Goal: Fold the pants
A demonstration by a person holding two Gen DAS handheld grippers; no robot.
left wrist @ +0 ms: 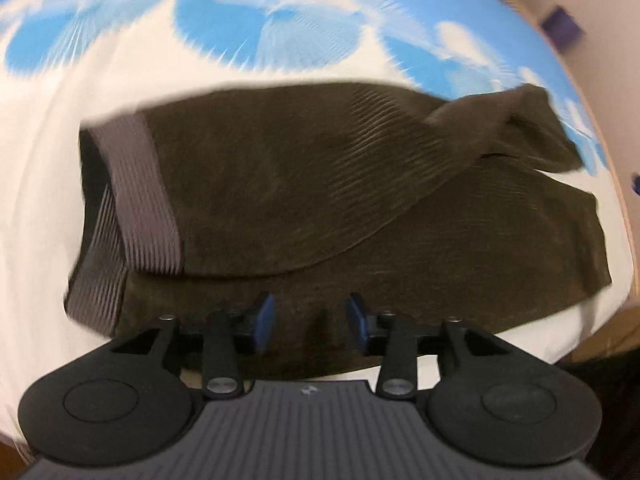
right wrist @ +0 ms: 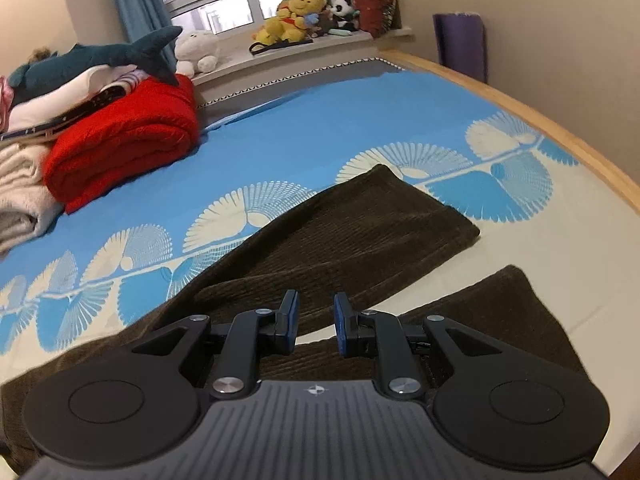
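Observation:
Dark brown corduroy pants (left wrist: 312, 184) lie on the bed, with the grey ribbed waistband (left wrist: 140, 196) at the left and the legs stretching right; the upper leg end is rumpled. My left gripper (left wrist: 311, 320) is open and empty, just above the pants' near edge. In the right wrist view the two leg ends (right wrist: 360, 224) spread apart over the sheet. My right gripper (right wrist: 316, 322) is open and empty, hovering over the gap between the legs.
The bed has a blue-and-white patterned sheet (right wrist: 320, 132) with a wooden frame edge (right wrist: 540, 120) at the right. A folded red blanket (right wrist: 124, 136) and stacked clothes sit at the far left, with a plush shark (right wrist: 100, 56) on top. Stuffed toys (right wrist: 296, 12) line the windowsill.

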